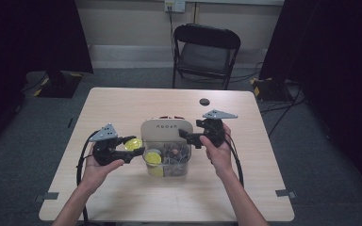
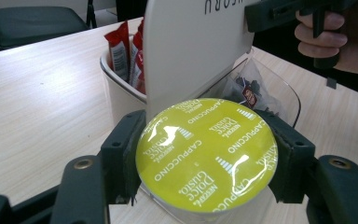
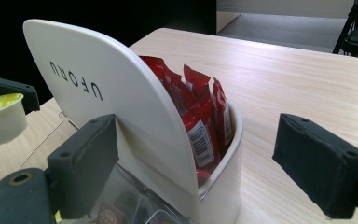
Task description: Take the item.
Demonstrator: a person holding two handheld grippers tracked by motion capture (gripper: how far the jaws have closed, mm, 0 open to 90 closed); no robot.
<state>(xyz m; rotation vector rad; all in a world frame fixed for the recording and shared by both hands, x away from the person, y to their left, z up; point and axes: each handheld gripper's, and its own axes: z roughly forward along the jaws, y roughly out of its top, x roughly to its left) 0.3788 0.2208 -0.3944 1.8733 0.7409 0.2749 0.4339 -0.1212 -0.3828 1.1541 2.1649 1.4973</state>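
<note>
Left gripper (image 2: 205, 158) clamping yellow capsule (image 2: 207, 154) just beside organizer's white divider (image 2: 186, 46).

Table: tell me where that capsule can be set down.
Bare wood lies left of the left gripper holding the yellow capsule, along the table edge toward the chair, and in front of the organiser. It is crowded mid-table, where the right gripper flanks the organiser's white panel.
</note>
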